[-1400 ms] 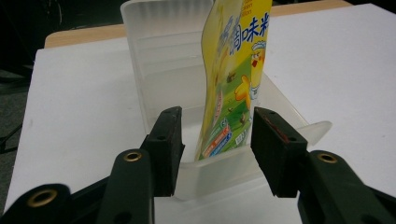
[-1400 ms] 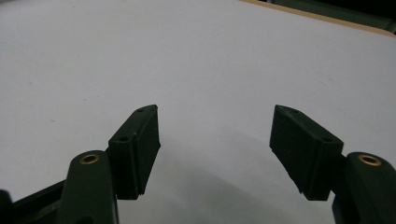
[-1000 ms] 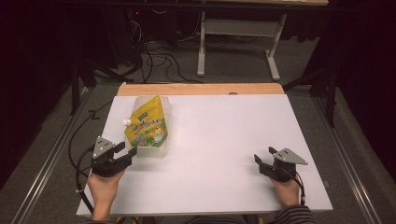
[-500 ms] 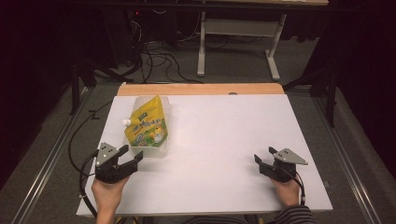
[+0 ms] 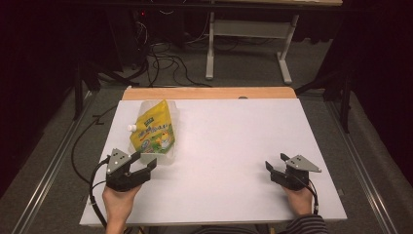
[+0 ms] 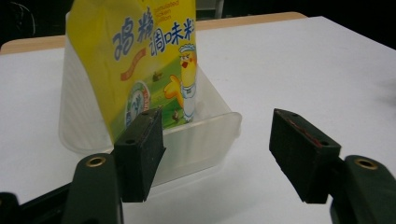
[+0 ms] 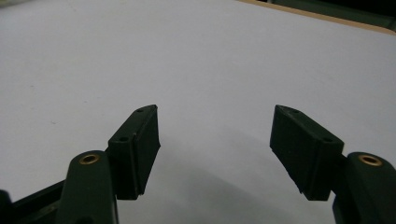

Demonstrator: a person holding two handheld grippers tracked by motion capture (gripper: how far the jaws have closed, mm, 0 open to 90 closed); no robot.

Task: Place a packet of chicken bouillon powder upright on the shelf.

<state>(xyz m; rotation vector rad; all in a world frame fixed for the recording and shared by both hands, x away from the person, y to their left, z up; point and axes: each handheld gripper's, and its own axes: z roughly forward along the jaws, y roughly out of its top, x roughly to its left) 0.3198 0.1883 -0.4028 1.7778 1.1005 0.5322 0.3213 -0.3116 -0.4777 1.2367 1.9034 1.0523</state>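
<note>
A yellow pouch (image 5: 154, 131) with a white cap is seen lying in a clear plastic container (image 5: 170, 157) near the tabletop's (image 5: 234, 146) left edge, toward the far left corner. The left gripper (image 5: 142, 163) is held just beside the container's near end, by the near left corner, its jaws spread wide with nothing between them. The right gripper (image 5: 275, 163) is held well apart from the pouch, near the near right corner, its jaws likewise spread wide over bare tabletop.

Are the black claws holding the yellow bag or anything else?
No, nothing is held. The left gripper is open just in front of the clear tub with the yellow pouch; the right gripper is open over bare table.
</note>
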